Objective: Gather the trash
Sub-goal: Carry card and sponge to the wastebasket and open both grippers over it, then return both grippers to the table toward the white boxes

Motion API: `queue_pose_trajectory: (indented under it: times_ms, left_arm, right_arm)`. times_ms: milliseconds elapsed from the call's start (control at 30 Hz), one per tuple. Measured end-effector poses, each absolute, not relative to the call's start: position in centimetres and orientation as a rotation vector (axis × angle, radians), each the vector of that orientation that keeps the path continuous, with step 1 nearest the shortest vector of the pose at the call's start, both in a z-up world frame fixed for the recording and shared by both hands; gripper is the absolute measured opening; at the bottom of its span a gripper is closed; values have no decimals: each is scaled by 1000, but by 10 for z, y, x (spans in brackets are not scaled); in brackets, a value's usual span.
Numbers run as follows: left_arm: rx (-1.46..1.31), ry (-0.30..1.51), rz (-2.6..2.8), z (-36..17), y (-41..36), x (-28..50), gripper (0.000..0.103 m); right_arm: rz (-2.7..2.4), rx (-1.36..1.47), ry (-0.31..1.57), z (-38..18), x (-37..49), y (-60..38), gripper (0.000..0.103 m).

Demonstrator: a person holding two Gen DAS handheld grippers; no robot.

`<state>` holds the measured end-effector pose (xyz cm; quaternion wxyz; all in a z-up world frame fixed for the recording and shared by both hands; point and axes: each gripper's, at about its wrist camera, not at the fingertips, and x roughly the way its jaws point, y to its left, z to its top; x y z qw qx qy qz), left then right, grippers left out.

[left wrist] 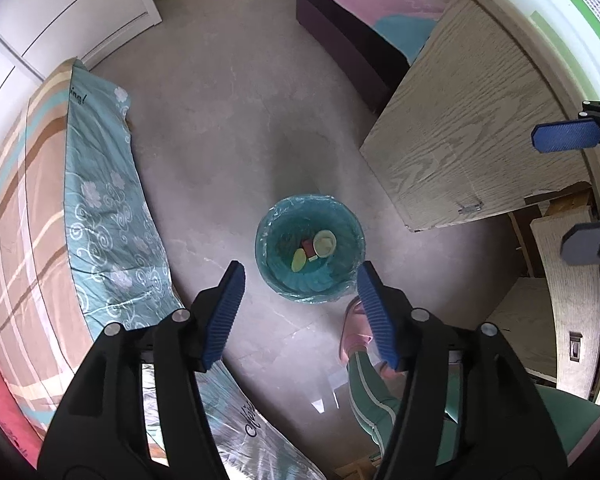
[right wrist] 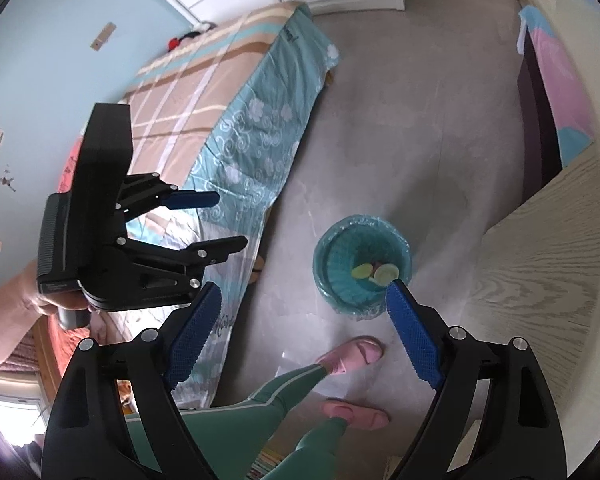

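Left wrist view shows the left gripper [left wrist: 300, 276] with fingers spread wide, holding nothing. Right gripper [right wrist: 304, 292] is also spread wide and empty. Trash [left wrist: 314, 248] lies inside the bin [left wrist: 268, 236] on the floor [left wrist: 220, 120], below both.
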<state>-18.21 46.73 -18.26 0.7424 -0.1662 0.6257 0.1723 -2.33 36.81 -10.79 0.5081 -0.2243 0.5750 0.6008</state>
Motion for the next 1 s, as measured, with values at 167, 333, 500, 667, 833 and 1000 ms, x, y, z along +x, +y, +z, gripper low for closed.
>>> queue_pose_trajectory:
  times_ms: [167, 333, 500, 667, 833, 1000]
  left_arm:
    - [-285, 1352, 391, -168, 457, -176, 62]
    - [-192, 1292, 400, -135, 436, -163, 70]
    - [-113, 1203, 334, -100, 401, -139, 75]
    - [-16, 1144, 249, -74, 358, -110, 83]
    - [79, 1080, 131, -56, 306, -79, 83]
    - [164, 1047, 12, -49, 252, -48, 83]
  right_arm:
    - [1440, -494, 1360, -89, -13, 346, 84]
    - [1418, -417, 1301, -57, 6, 312, 84]
    - [1352, -327, 1233, -29, 31, 259, 84]
    - [1231, -252, 1202, -16, 57, 193, 84]
    - [1101, -188, 1172, -8, 73, 119, 84]
    - [952, -107, 1145, -7, 82, 44, 84]
